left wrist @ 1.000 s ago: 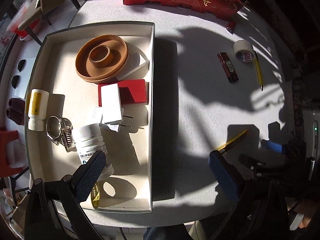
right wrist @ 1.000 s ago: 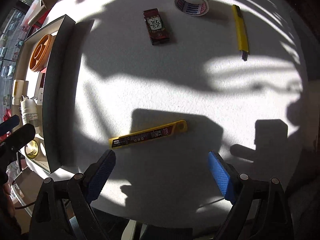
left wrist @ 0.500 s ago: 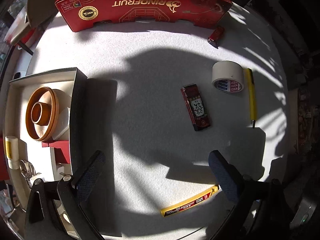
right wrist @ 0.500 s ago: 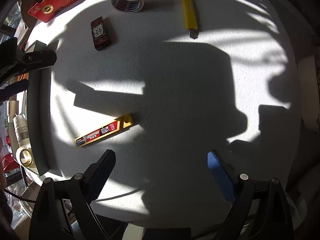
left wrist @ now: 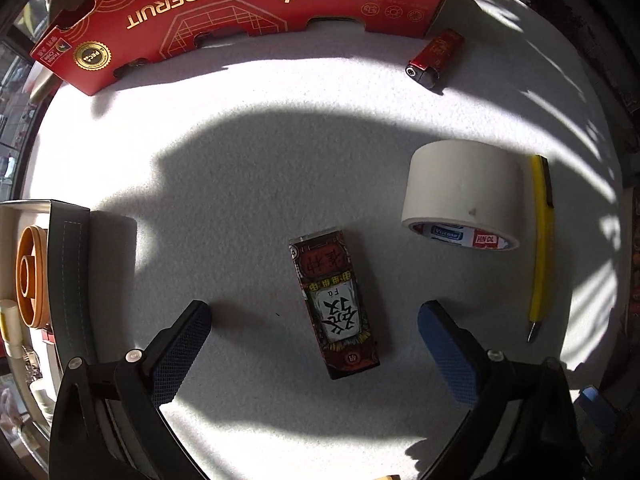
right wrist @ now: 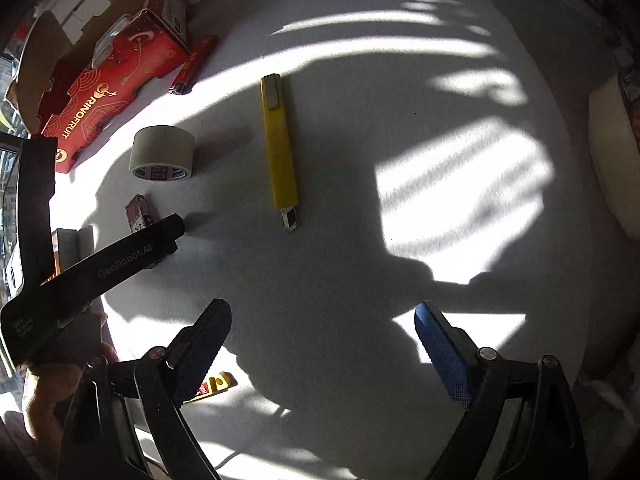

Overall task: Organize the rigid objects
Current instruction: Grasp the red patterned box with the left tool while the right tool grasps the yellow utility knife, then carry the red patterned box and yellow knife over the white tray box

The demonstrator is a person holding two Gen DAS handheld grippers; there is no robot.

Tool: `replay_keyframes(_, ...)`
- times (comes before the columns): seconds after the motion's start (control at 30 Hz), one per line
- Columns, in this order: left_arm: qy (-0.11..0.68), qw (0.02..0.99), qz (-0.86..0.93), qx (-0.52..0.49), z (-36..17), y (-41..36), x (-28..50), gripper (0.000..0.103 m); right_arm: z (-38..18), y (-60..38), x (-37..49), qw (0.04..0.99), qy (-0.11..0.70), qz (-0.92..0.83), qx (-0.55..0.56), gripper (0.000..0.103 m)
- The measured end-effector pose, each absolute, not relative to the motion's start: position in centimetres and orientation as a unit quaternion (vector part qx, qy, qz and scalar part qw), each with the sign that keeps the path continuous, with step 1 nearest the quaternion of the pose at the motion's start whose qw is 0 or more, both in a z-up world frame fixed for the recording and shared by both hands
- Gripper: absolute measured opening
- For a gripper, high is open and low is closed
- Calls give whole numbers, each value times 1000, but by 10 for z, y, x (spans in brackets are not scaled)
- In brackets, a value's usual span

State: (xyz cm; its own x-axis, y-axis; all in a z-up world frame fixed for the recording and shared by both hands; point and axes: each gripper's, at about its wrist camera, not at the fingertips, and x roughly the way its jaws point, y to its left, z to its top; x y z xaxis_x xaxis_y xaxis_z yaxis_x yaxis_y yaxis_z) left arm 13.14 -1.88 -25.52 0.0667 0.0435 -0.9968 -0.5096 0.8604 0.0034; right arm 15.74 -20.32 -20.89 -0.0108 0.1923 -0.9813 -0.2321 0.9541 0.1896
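A dark red patterned small box (left wrist: 335, 305) lies on the white table between the open jaws of my left gripper (left wrist: 314, 330), which hovers just above it. It also shows in the right wrist view (right wrist: 138, 213), partly behind the left gripper's arm (right wrist: 120, 264). A white tape roll (left wrist: 464, 196) (right wrist: 163, 153), a yellow utility knife (left wrist: 541, 240) (right wrist: 280, 148) and a red lighter (left wrist: 436, 58) (right wrist: 192, 66) lie nearby. My right gripper (right wrist: 322, 332) is open and empty over bare table. A yellow blade case (right wrist: 212, 386) peeks out behind its left finger.
A red RINOFRUIT carton (left wrist: 248, 12) (right wrist: 104, 80) stands at the table's far edge. The grey-walled storage box (left wrist: 68, 280) with an orange ring (left wrist: 30, 276) and bottles inside is at the left. The round table's edge curves close on the right.
My left gripper has moved from over the storage box rightwards and forwards to straddle the dark red box. My right gripper has moved forward past the yellow blade case toward the utility knife.
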Motion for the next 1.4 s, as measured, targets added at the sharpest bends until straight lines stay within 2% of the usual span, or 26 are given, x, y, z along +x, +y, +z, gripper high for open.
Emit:
replay_keyframes(0.23, 647, 714, 199, -178, -260, -21, 127, 103, -228, -171, 211, 709, 682, 174, -40, 93)
replay_keyframes(0.3, 645, 716, 199, -179, -261, -21, 123, 103, -236, -160, 223, 703, 686, 183, -50, 85)
replay_keyframes(0.4, 640, 720, 201, -178, -258, -28, 112, 103, -235, -142, 228, 708, 673, 189, -101, 84)
replay_keyframes(0.5, 636, 723, 204, -178, -259, -31, 110, 103, -231, -129, 223, 706, 663, 196, -153, 68)
replay_keyframes(0.53, 636, 722, 205, -178, -260, -33, 107, 103, -228, -115, 219, 702, 660, 208, -166, 50)
replay_keyframes(0.57, 637, 721, 205, -178, -260, -34, 107, 103, -225, -110, 217, 697, 658, 217, -182, 23)
replay_keyframes(0.6, 640, 719, 204, -177, -261, -36, 109, 103, -223, -105, 214, 689, 661, 225, -194, 17)
replay_keyframes(0.67, 651, 713, 196, -174, -261, -40, 112, 102, -221, -108, 212, 683, 670, 231, -177, 17)
replay_keyframes(0.77, 654, 716, 180, -165, -257, -48, 118, 89, -209, -133, 207, 686, 677, 235, -123, 17)
replay_keyframes(0.83, 647, 730, 165, -147, -250, -56, 117, 70, -196, -151, 203, 693, 675, 235, -91, 17)
replay_keyframes(0.9, 645, 740, 141, -131, -245, -63, 116, 25, -182, -175, 192, 697, 676, 230, -62, 17)
replay_keyframes(1.13, 648, 740, 93, -155, -233, -54, 87, 26, -159, -225, 167, 696, 686, 214, -1, 17)
replay_keyframes(1.4, 642, 751, 63, -141, -195, -48, 39, 26, -170, -186, 117, 680, 696, 229, -6, 17)
